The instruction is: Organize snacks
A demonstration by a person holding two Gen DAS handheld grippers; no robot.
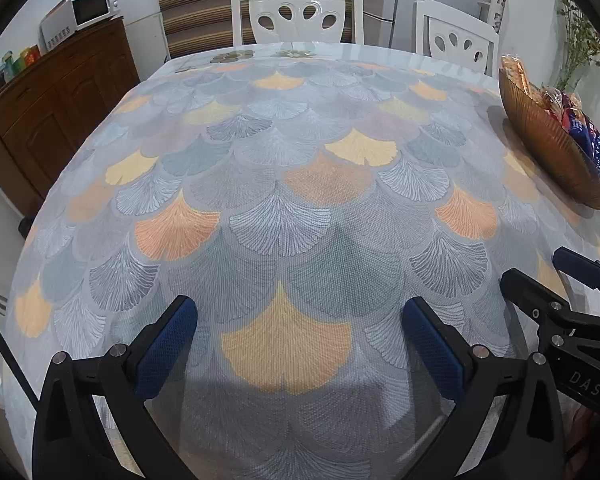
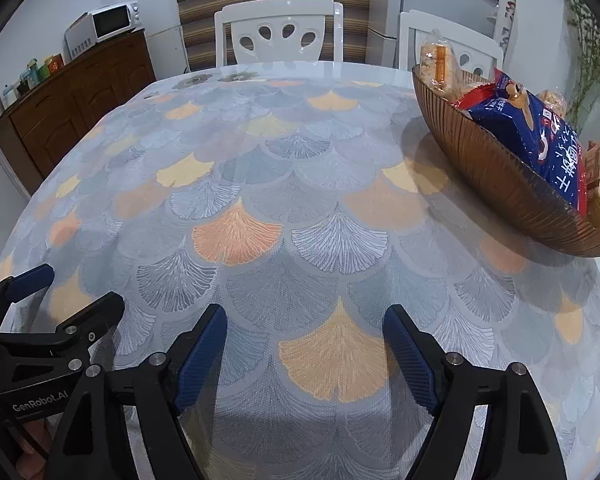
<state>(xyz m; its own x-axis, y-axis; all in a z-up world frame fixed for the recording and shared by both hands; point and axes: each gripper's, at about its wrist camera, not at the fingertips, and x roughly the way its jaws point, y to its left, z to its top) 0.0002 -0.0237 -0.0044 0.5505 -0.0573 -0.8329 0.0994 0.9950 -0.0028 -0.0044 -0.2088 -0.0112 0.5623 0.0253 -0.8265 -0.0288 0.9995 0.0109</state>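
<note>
both my tongs hang over the bare tabletop [image 1: 284, 152], side by side, angled down. left tongs [image 1: 300, 344] stand apart, nothing between the pads. right tongs [image 2: 305, 354] also apart, empty. snacks sit in the ribbed amber bowl [image 2: 500, 184] at the right side of the tabletop, well apart from both tongs: blue packet [image 2: 540, 128] on top, rice cracker pack [image 2: 436, 64] upright at the far rim so it fits. no loose snacks visible on the cloth, so i judge sorting is nearly done or done; tongs are parked clear of the bowl.

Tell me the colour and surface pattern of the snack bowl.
The bowl is translucent amber-brown with fine vertical ribs, clearest in the right wrist view.
</note>
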